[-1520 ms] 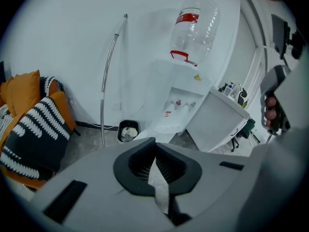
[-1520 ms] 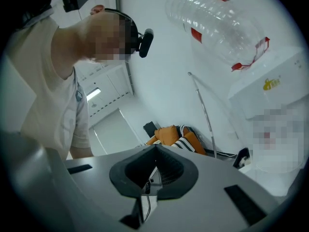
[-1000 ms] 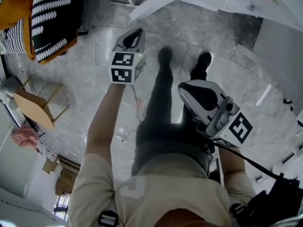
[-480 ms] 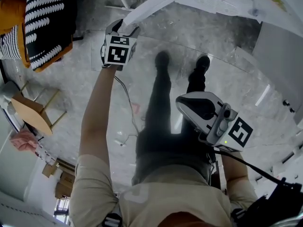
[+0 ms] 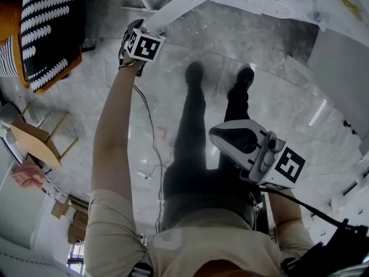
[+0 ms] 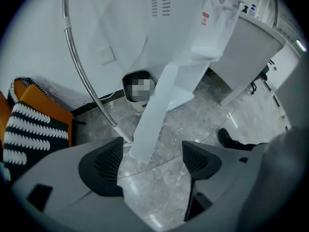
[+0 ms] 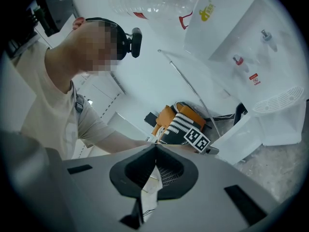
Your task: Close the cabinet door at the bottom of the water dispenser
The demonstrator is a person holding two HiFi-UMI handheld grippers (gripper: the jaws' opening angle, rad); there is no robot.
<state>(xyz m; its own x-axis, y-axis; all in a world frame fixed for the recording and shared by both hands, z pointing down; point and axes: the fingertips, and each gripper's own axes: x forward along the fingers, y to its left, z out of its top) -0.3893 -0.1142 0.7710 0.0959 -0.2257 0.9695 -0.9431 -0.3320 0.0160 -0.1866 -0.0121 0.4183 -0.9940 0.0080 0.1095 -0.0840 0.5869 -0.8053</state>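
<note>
Cabinet door [image 6: 153,111] is standing swung open at the foot of the water dispenser [image 6: 190,28], free edge just ahead of the left gripper [image 6: 153,157], whose jaws have just been opening and are being held wide apart with nothing between; right gripper [image 7: 154,170] is being held with jaws together. Panel is being judged light, stiff, smooth: best pushed flat near free edge. Hinge and latch are being hidden.

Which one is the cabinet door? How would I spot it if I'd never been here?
Find the tall white water dispenser with the small taps. At its bottom, a flat white panel sticks out over the grey marble floor: that is the cabinet door. Unlike the thin shiny pole and the striped cushion nearby, it is plain, flat and white.
</note>
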